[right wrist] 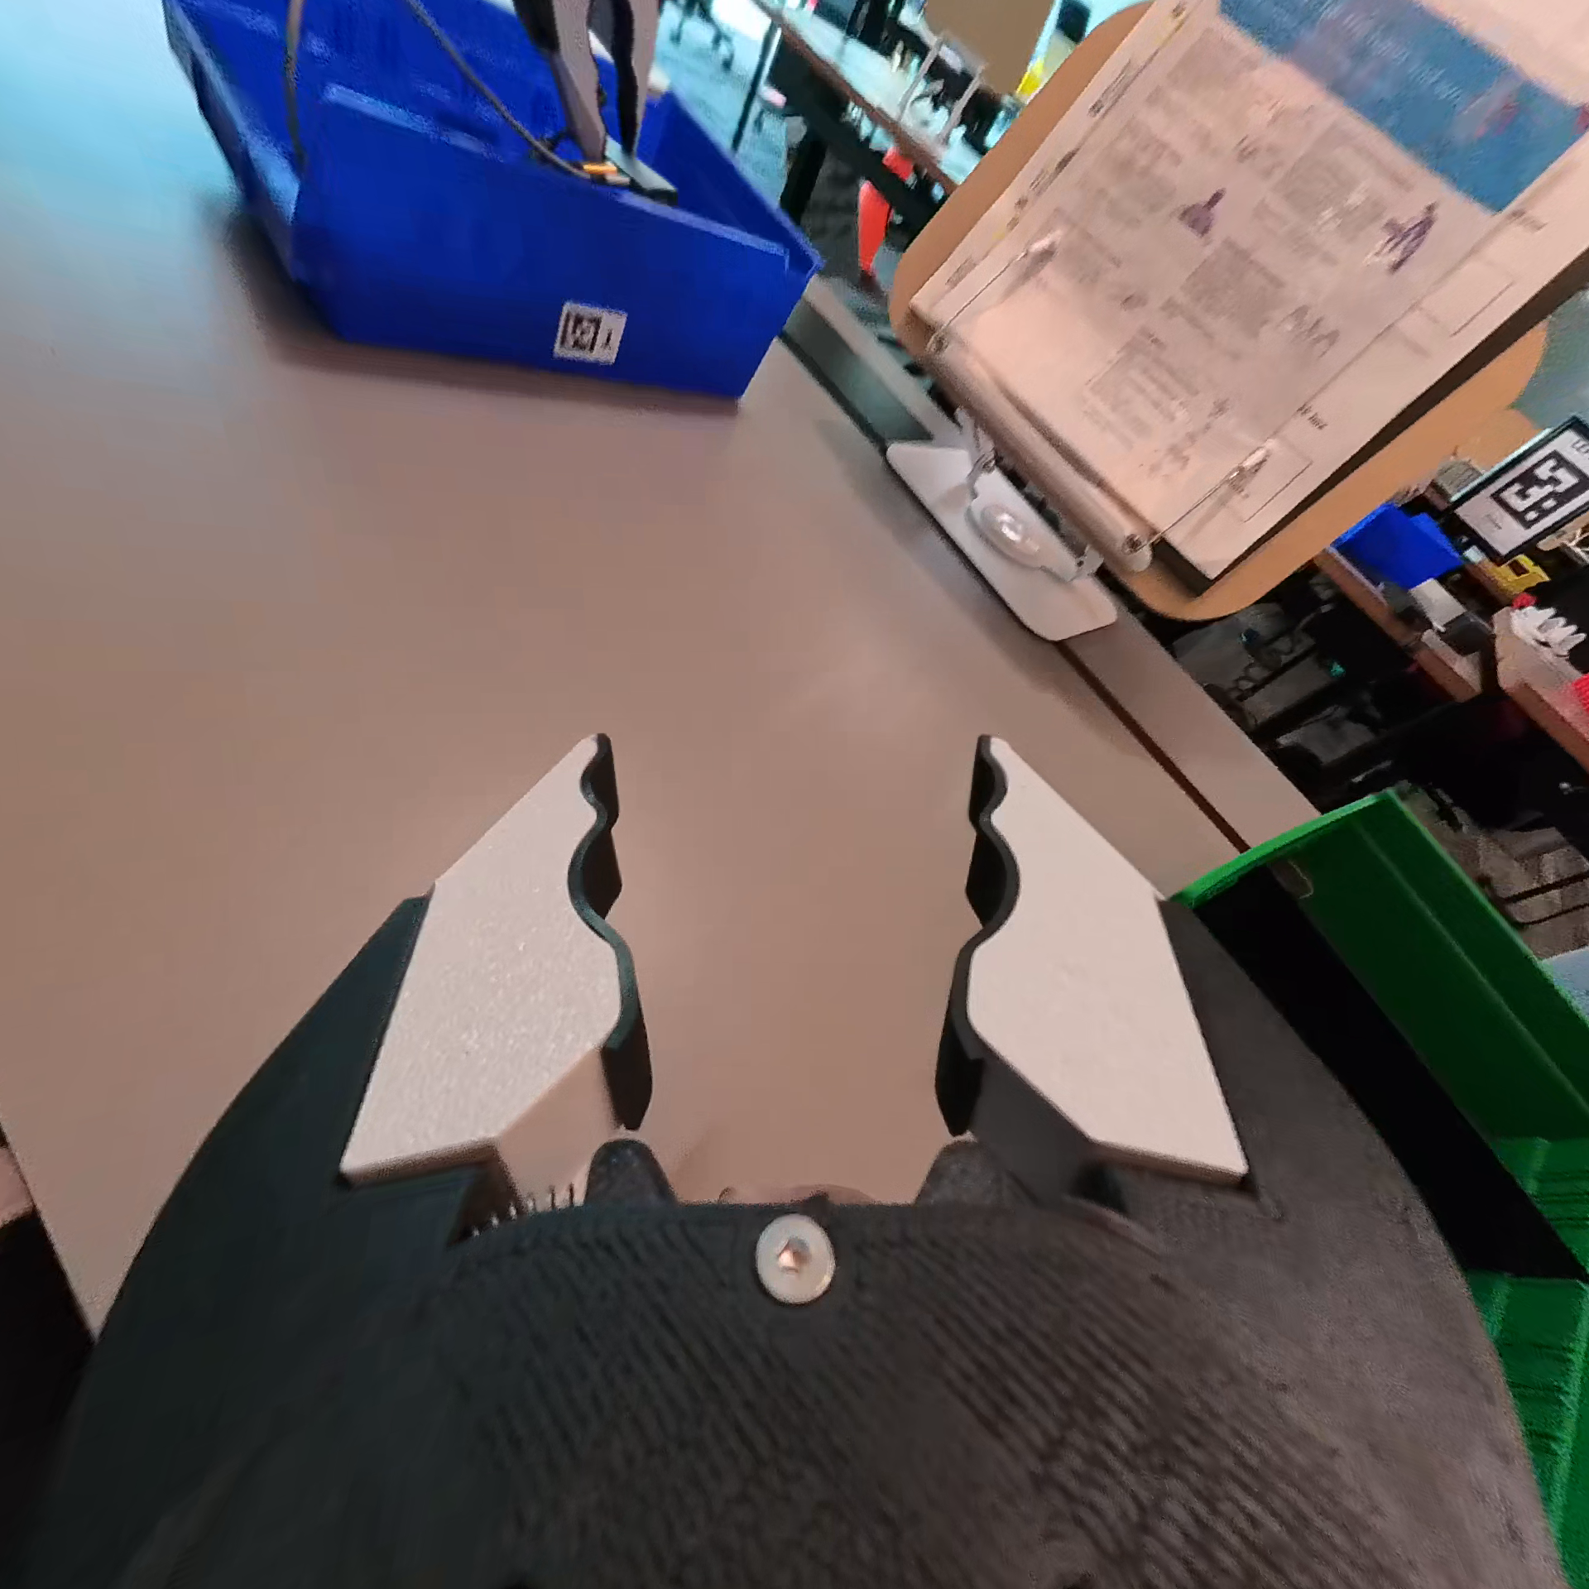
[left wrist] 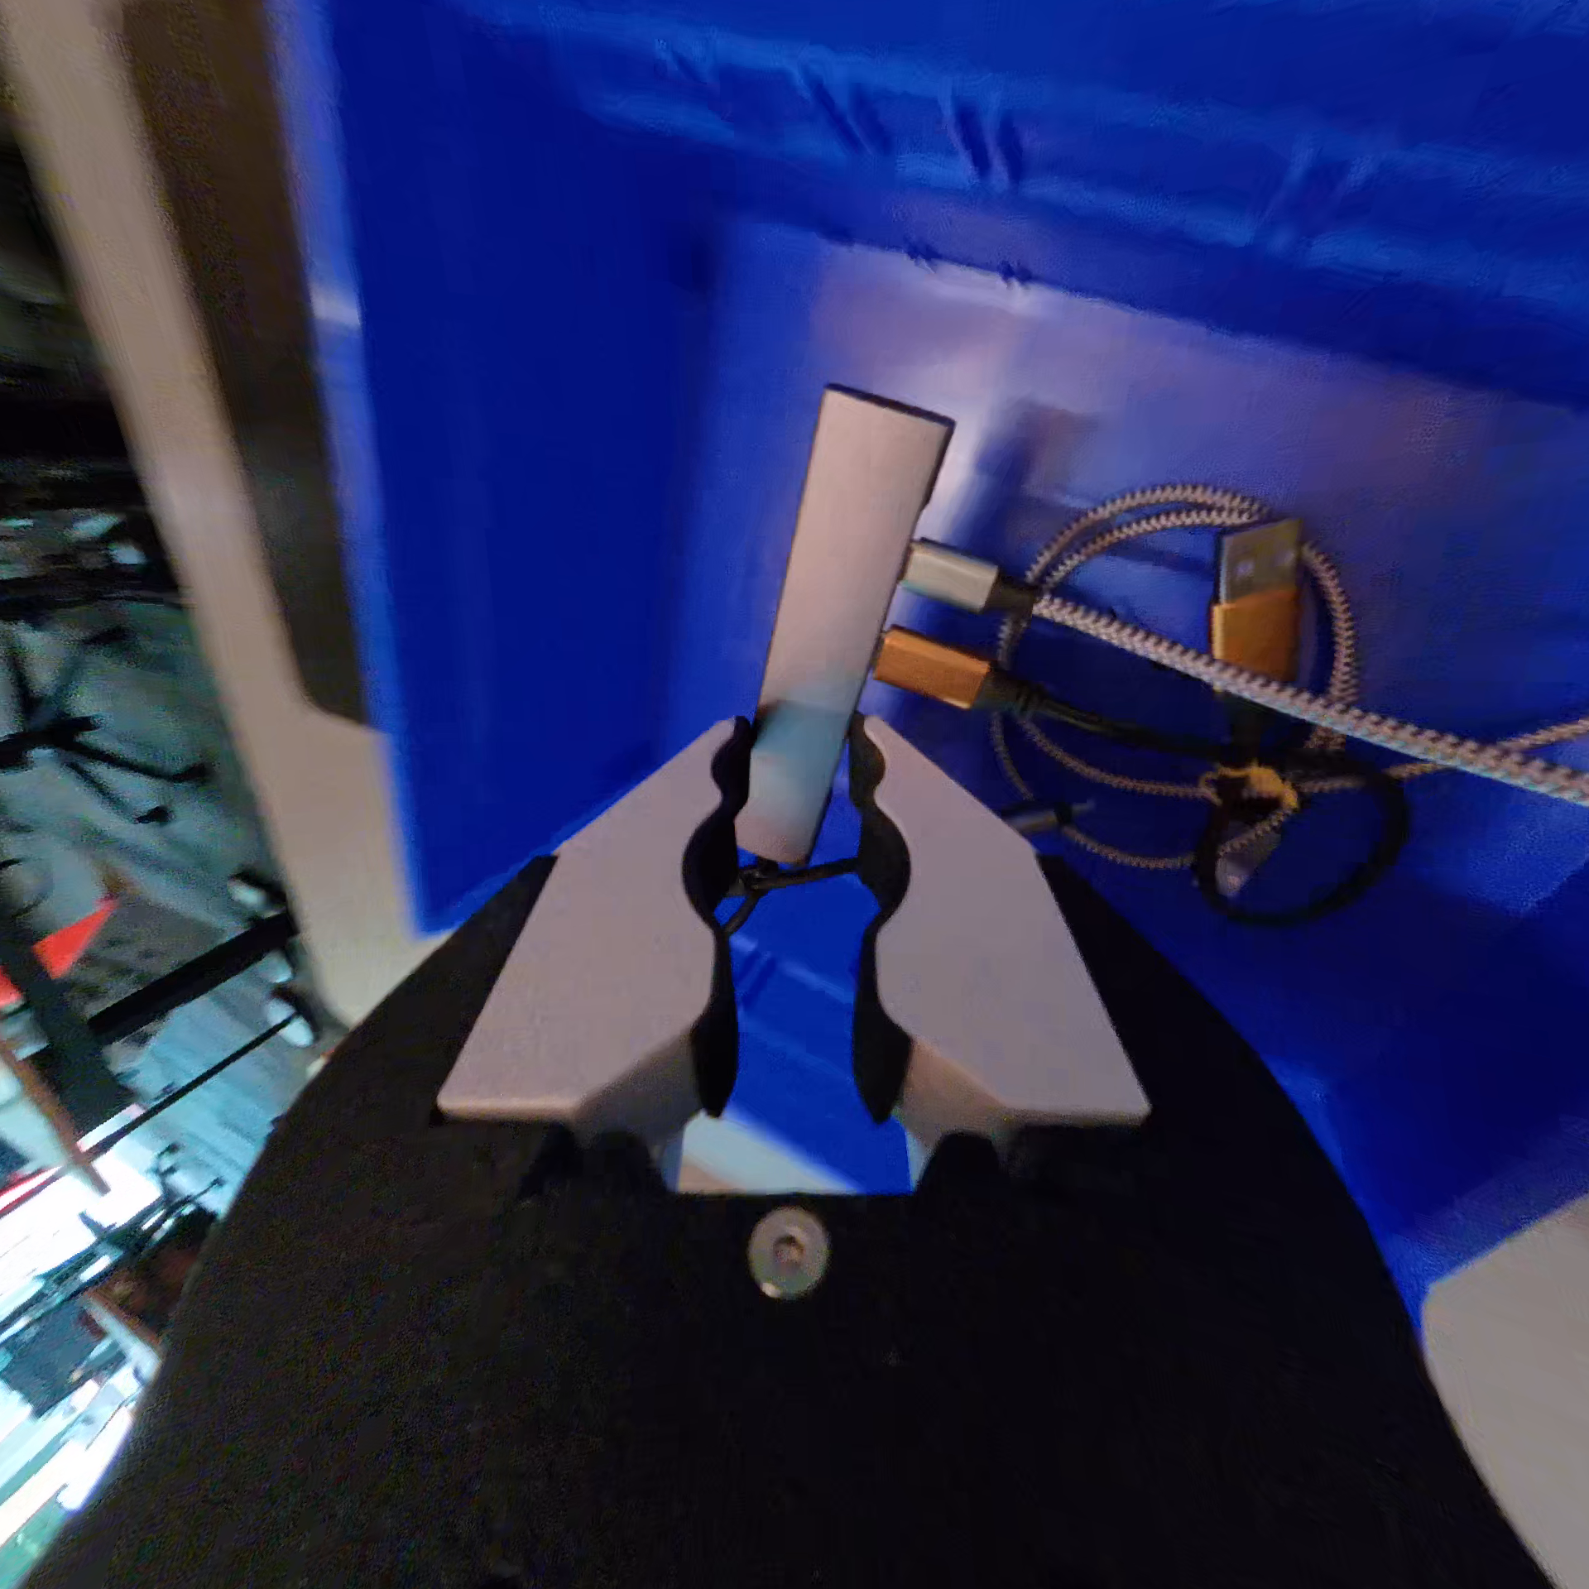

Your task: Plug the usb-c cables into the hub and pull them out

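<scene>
While my left gripper (left wrist: pixel 795 731) pinched the hub (left wrist: pixel 838 619), two plugs seated, my spread right gripper (right wrist: pixel 791 757) needed a straight pull on the silver plug (left wrist: pixel 950 574).

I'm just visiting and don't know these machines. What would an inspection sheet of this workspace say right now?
Surface: plain tabletop, bare in front of the right gripper.
Job's things: grey hub held up inside the blue bin, silver plug and orange plug both seated in its side.
Clutter: green bin at the table's right edge.
Grippers: left gripper shut on the hub; right gripper open, holding nothing.
Cables: braided cable runs taut from the silver plug; more cable lies coiled on the bin floor.
Surroundings: document stand clamped at the table edge; more desks beyond.
</scene>
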